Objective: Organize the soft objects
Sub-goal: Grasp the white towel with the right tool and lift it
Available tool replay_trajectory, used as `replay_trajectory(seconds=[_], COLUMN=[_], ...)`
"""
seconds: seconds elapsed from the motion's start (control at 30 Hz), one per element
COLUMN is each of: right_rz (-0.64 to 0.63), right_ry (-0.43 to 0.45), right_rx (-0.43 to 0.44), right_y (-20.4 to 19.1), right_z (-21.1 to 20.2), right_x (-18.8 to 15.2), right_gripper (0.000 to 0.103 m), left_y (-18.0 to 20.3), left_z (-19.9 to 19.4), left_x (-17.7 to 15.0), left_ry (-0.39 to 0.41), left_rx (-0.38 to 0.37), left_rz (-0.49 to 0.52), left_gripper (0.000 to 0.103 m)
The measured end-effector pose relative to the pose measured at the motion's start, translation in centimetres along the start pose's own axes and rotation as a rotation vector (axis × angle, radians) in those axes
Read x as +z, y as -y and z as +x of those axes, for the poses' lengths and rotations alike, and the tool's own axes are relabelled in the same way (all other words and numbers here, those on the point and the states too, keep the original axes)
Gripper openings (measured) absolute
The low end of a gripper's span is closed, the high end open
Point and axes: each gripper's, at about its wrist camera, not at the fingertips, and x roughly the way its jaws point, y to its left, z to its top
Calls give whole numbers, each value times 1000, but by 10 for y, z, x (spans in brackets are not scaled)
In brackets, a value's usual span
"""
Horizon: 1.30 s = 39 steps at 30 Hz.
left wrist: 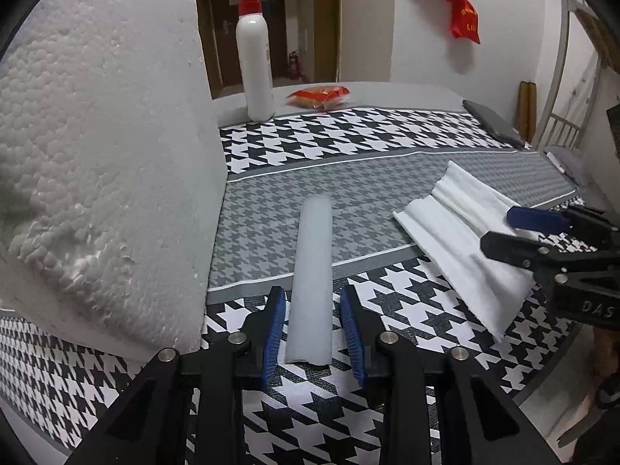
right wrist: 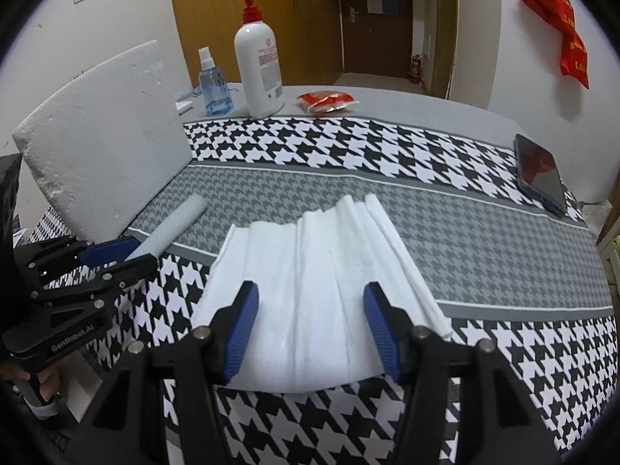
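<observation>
A pale foam tube (left wrist: 313,271) lies lengthwise on the houndstooth tablecloth. My left gripper (left wrist: 313,329) is open, its blue pads on either side of the tube's near end without pressing it. A folded white cloth (right wrist: 314,283) lies to the right. My right gripper (right wrist: 310,329) is open, its jaws wide on either side of the cloth's near edge. The tube also shows in the right wrist view (right wrist: 174,228), and the cloth in the left wrist view (left wrist: 461,248). A big white polystyrene block (left wrist: 97,178) stands at the left.
A white pump bottle (right wrist: 259,62), a blue spray bottle (right wrist: 213,85) and a red packet (right wrist: 325,100) stand at the table's far side. A dark phone (right wrist: 540,174) lies at the right edge. A red bag (right wrist: 558,19) hangs on the wall.
</observation>
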Motion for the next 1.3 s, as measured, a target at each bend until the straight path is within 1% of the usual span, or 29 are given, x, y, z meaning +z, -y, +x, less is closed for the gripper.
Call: replay_trajectory(seconds=[0.03, 0.13, 0.27, 0.37, 0.57, 0.67, 0.73, 0.8, 0.83, 0.9, 0.93, 0.97, 1.0, 1.1, 1.3], right_rz=[-4, -11, -15, -24, -77, -81, -77, -79, -83, -80, -79, -78, -73, -44, -3], right_ry=[-6, -12, -18, -23, -22, -21, -20, -20, -21, -21, -20, -18, -17, -12, 48], right_rx=[-2, -8, -17, -17, -60, -59, -60, -59, -55, -58, -64, -64, -62, -60, -46], right_y=[0, 0, 0, -1, -11, -13, -14, -16, -17, -18, -19, -19, -18, -14, -13], right_z=[1, 3, 4, 7, 11, 10, 9, 8, 7, 6, 5, 5, 4, 2, -17], right_x=[0, -1, -1, -3, -4, -6, -6, -7, -7, -8, -8, -9, -9, -11, -14], right_gripper=[61, 61, 66, 66, 66, 66, 60, 47, 43, 31, 27, 17, 12, 8, 8], left_y=[0, 0, 0, 0, -3, -5, -5, -5, -5, -6, -6, -6, -5, -5, -5], left_z=[0, -1, -3, -5, -14, -18, -20, -23, -24, -27, -29, -31, -32, -40, -58], left_x=[0, -1, -1, -1, -3, -3, -3, -4, -4, -5, -5, -6, -6, -7, -8], left_ry=[0, 5, 10, 12, 33, 45, 52, 56, 58, 66, 70, 75, 78, 98, 135], left_rx=[-4, -5, -7, -6, -5, -5, -6, -8, -9, -9, -10, -12, -14, -17, -22], left_rz=[0, -2, -1, -4, -11, -14, -13, -14, -16, -17, -17, -16, -13, -8, 7], left_gripper=[23, 21, 19, 18, 18, 18, 18, 18, 18, 18, 18, 18, 18, 18, 18])
